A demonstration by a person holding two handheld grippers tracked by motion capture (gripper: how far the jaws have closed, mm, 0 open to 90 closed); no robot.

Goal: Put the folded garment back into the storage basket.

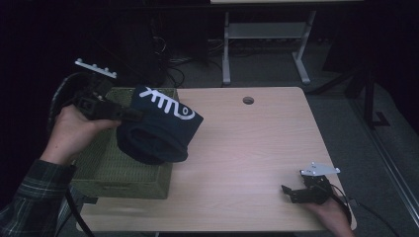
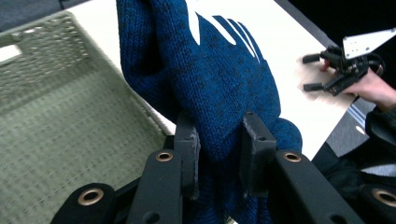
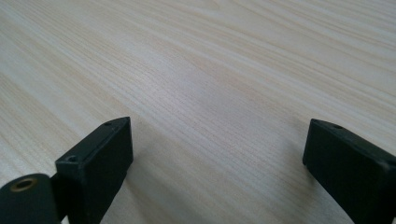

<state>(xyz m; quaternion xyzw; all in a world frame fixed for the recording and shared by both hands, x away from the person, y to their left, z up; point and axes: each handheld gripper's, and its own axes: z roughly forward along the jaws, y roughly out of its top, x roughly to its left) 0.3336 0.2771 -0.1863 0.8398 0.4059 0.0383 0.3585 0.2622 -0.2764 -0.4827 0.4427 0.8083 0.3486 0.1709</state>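
Note:
A dark blue knitted garment (image 1: 158,129) with a white pattern hangs above the right edge of a green woven basket (image 1: 106,168) at the table's left. My left gripper (image 1: 134,114) is shut on it, coming in from the left. In the left gripper view the blue knit (image 2: 210,79) is pinched between the two black pads (image 2: 189,149), with the basket (image 2: 65,121) below on the left. My right gripper (image 1: 288,193) rests low at the table's front right, open, with bare wood (image 3: 210,93) between its jaws.
The light wooden table (image 1: 247,148) has a round cable hole (image 1: 248,100) near its far edge. Behind it stands a white desk frame (image 1: 267,34) on dark floor. The right gripper (image 2: 315,72) lies far off in the left gripper view.

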